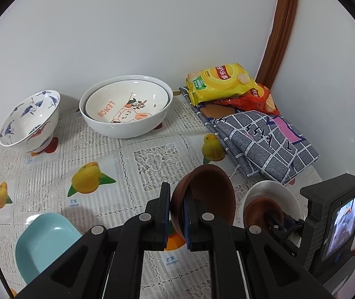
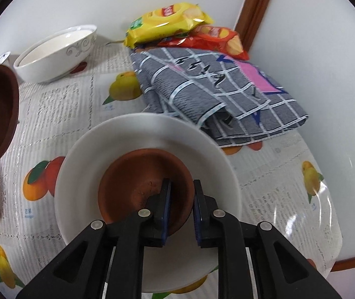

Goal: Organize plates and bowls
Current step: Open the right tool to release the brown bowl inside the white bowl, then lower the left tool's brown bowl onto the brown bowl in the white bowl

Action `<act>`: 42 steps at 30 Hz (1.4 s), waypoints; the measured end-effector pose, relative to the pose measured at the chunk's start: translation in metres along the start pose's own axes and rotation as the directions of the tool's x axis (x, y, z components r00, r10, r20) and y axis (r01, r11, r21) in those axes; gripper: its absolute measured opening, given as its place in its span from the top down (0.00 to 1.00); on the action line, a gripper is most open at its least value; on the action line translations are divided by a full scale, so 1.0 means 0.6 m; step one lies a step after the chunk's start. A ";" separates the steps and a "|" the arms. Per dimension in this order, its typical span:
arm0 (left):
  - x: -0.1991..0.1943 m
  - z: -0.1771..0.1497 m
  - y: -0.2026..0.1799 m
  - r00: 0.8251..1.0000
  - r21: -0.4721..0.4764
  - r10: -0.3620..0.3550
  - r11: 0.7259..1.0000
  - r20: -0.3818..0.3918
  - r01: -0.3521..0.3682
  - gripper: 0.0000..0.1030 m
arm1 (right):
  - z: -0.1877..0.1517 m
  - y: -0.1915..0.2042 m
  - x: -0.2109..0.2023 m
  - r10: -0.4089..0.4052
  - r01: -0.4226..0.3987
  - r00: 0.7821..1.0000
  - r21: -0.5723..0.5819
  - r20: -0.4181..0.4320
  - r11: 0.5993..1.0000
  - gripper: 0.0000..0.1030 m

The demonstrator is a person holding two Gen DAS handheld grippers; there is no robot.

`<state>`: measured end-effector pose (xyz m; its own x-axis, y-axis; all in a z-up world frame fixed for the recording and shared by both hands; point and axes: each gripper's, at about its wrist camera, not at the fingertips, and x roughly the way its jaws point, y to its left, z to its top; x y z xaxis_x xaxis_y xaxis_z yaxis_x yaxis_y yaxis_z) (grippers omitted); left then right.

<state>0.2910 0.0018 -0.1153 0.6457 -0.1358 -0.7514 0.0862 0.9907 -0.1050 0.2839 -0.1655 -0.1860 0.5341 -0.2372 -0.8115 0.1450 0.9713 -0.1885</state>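
L gripper (image 1: pixel 177 214): jaws clamped narrow on the rim of a brown bowl (image 1: pixel 207 194), held tilted on edge above the worktop (image 1: pixel 132 154), lower centre of the left wrist view; same bowl shows at the left edge of the right wrist view. R gripper (image 2: pixel 180 209): jaws a little apart, straddling the rim of a second brown dish (image 2: pixel 140 186); whether the pads touch the rim I can't tell; that dish sits inside a white plate (image 2: pixel 82 174), lower centre of frame, plate flat on the worktop. Outward: folded grey checked cloth (image 2: pixel 202 87) just beyond the plate, upper right; yellow snack bag (image 2: pixel 167 22) & red snack bag (image 2: pixel 214 39) lie on its far end by the wall. Left wrist view: pale blue dish (image 1: pixel 42 239) lower left; big white bowl (image 1: pixel 127 127) w/ a "LEMON" rabbit plate (image 1: pixel 125 104) nested in it, upper centre; blue-patterned bowl (image 1: pixel 27 119) tipped on its side, left, near the big bowl.
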 end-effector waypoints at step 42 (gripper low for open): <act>-0.003 -0.024 -0.072 0.999 0.086 -0.048 0.995 -0.014 0.049 0.91 | -0.035 -0.121 -0.154 0.057 -0.113 0.963 0.207 0.263 0.972 0.61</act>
<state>0.2748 -0.0407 -0.1188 0.6298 -0.1834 -0.7548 0.1830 0.9794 -0.0852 0.2068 -0.2139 -0.1090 0.7413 -0.1781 -0.6471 0.2529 0.9672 0.0236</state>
